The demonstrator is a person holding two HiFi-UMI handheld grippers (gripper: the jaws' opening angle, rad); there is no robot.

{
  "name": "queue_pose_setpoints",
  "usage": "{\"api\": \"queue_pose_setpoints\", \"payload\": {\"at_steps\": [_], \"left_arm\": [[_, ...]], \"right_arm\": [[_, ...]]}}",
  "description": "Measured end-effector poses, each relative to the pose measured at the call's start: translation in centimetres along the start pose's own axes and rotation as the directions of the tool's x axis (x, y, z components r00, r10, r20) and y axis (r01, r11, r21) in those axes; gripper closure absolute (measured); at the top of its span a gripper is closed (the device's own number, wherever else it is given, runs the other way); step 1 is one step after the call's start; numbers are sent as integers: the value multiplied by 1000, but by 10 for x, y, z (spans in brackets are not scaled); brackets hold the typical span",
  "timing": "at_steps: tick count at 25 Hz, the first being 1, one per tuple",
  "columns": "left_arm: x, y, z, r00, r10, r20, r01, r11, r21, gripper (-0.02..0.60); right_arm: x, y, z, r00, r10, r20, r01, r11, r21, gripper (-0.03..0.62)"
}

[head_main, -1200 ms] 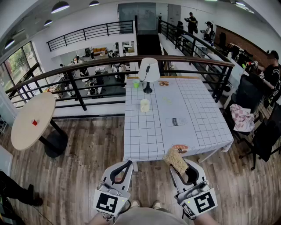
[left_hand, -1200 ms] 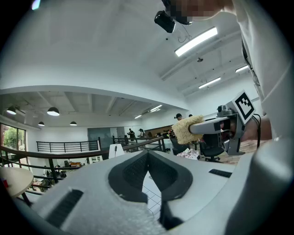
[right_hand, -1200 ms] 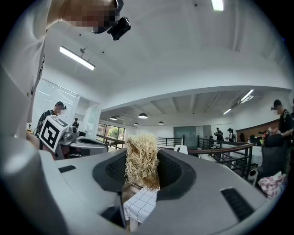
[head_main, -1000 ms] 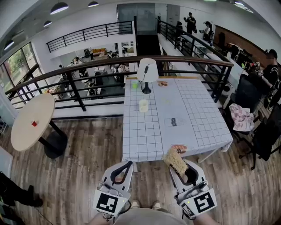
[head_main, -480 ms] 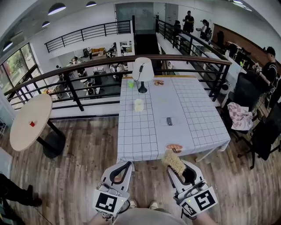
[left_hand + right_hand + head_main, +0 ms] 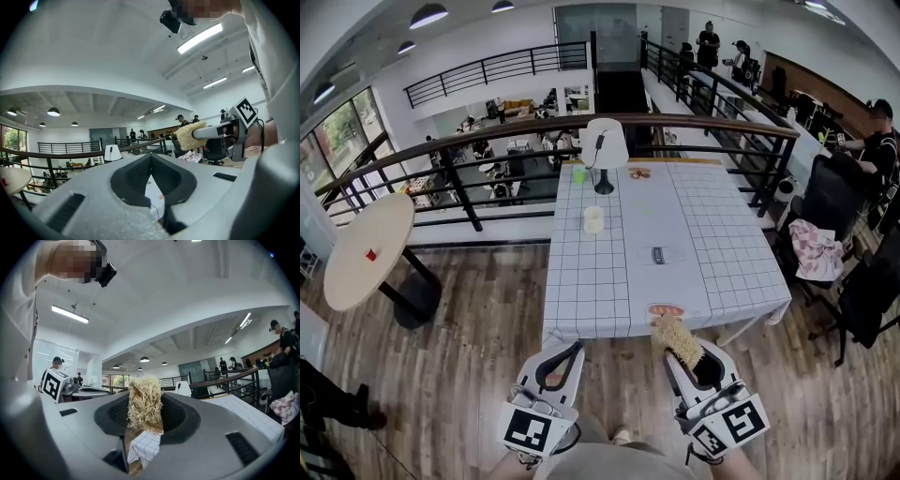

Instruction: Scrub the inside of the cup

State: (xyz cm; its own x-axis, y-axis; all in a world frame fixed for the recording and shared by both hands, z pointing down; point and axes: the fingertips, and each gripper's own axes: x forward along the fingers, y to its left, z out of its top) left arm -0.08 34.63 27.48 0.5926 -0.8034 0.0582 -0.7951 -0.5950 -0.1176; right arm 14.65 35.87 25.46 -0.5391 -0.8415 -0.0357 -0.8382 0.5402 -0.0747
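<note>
**Scrubber's in the right gripper, cup way out ahead**

Head view: the left gripper is pressed together with nothing in it. The right gripper pinches a straw-coloured scrubber. The cup, I think, is that pale thing on the checked table, well ahead of the left gripper.

Left gripper view: jaws meet, empty.

Right gripper view: the scrubber is clamped between the jaws.

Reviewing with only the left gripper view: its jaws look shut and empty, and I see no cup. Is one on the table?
Observer: Yes; the head view shows a pale cup standing on the checked table, near the white lamp.
Operator: What's the fuzzy thing beside me?
Observer: The right gripper view shows the right hand-held gripper shut on a straw-coloured scrubber.
Operator: Near the cup?
Observer: No; head view: it and the left hand-held gripper are at the table's near edge, the cup far beyond.
</note>
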Motion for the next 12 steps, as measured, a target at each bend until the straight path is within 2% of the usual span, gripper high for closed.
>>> {"api": "queue_pose_setpoints", "payload": {"at_steps": [5, 12], "left_arm": [[7, -10, 1, 1000, -11, -2, 11, 1000, 6, 569], [26, 5, -3, 1000, -11, 5, 11, 1000, -1, 569]], "right_arm": [[-6, -9, 0, 1000, -3, 1, 3, 1000, -13, 448], [15, -26, -4, 1000, -4, -3, 4, 1000, -5, 448]]}}
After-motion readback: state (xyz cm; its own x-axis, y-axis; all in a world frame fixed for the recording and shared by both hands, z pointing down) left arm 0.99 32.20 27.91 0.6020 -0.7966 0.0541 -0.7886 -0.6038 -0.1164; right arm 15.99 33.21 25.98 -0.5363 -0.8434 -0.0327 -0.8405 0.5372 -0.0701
